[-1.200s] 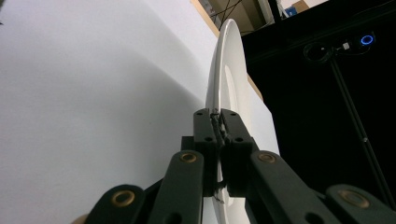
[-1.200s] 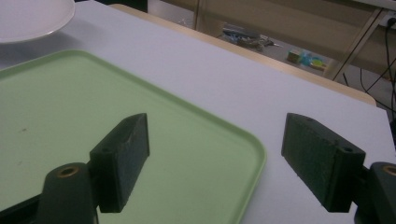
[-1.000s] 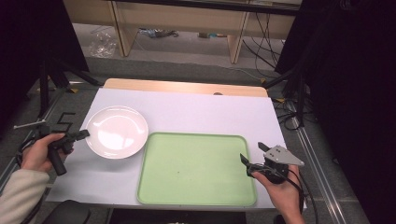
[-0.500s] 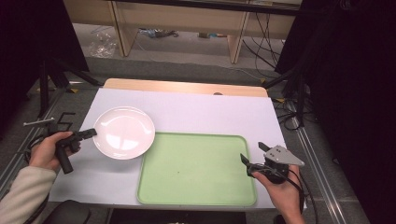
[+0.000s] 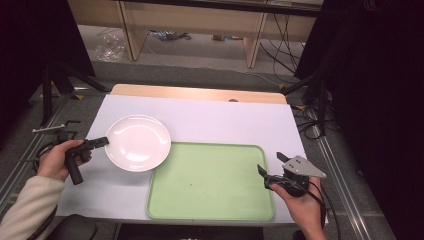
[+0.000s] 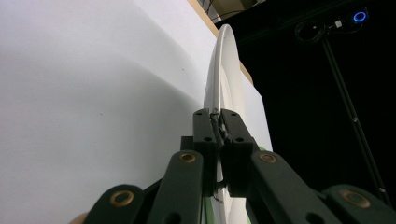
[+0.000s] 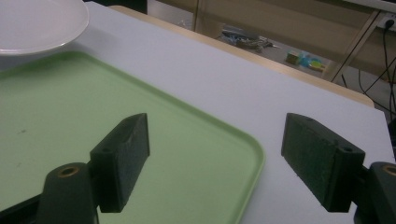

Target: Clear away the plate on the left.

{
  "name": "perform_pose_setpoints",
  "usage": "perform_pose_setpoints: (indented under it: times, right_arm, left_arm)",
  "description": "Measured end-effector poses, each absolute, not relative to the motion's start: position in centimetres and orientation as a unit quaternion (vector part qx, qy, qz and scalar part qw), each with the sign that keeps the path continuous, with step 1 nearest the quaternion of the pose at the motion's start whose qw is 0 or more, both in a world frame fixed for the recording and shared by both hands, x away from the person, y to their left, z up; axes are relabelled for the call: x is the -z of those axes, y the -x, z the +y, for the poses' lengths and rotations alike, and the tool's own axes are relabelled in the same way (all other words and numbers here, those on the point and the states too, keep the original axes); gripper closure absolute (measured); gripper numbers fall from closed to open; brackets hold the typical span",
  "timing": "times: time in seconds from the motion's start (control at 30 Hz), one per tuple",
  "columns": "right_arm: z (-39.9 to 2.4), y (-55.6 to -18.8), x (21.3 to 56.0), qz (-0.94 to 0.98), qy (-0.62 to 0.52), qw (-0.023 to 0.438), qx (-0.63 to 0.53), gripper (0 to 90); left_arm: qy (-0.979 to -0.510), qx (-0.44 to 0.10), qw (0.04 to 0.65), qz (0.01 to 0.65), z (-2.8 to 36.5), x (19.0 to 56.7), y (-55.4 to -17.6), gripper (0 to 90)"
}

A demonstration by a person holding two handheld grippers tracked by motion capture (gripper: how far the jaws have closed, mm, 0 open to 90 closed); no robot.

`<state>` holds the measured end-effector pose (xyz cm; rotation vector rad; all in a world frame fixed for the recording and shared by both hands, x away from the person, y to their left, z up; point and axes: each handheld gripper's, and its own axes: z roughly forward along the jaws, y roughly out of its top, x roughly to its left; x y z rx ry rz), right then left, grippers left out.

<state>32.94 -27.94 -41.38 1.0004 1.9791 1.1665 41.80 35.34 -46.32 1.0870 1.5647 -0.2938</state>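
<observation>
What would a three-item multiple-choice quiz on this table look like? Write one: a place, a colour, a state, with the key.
1. Where does the white plate lie?
A. In the middle of the tray
B. At the tray's far left corner, its edge over the tray's rim
C. On the floor

2. What colour is the tray?
A. Light green
B. Red
C. Black

3. What is the state of the left gripper?
A. Wide open above the tray
B. Shut on the plate's rim
C. Shut on a cup

Key: 1 B, as the high view shows the plate on the white table cover overlapping the tray's corner. 2 A, as the tray is pale green in the high view and the right gripper view. 3 B, as the left gripper view shows both pads clamped on the plate's edge, while the right gripper stands open.
</observation>
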Motion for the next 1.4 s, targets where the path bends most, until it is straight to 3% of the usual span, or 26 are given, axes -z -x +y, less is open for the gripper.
perform_pose_setpoints:
  times: [1.4]
  right_arm:
    - [-28.0, -33.0, 41.3, 0.749, -0.375, 0.320, -0.442, 24.5]
  left_arm:
    - [-0.481, 0.147, 0.560, 0.658, 32.6, 45.6, -43.0, 85.1]
